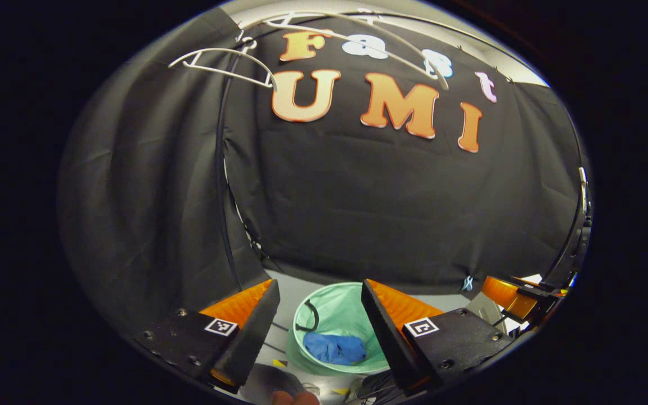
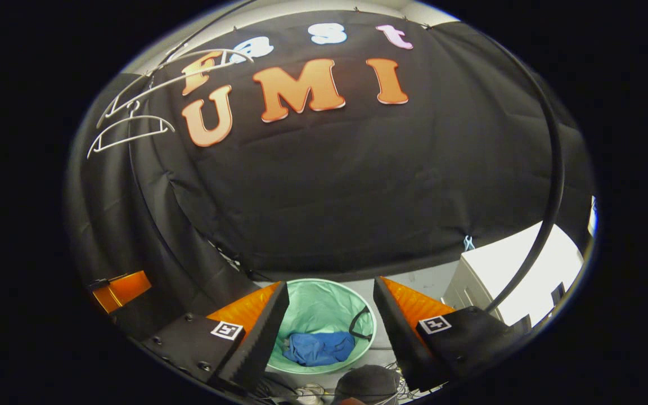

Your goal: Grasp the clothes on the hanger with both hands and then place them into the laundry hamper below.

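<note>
A blue garment (image 1: 335, 347) lies crumpled at the bottom of the round mint-green laundry hamper (image 1: 335, 312) on the floor. Above it my left gripper (image 1: 319, 315) hangs open, nothing between its fingers. In the right gripper view the same blue garment (image 2: 318, 347) rests inside the hamper (image 2: 315, 301), and my right gripper (image 2: 331, 315) is open and empty above it. White hangers (image 1: 228, 62) hang bare on the rail at the top left; the hangers (image 2: 133, 126) are bare here too. The right gripper (image 1: 518, 298) shows at the far right of the left gripper view.
A black curved pole (image 2: 549, 185) runs down the right side. A white cabinet (image 2: 504, 275) stands at the right by the floor. A dark rounded object (image 2: 366, 382) and cables lie near the hamper's front. The left gripper (image 2: 118, 289) shows at the left edge.
</note>
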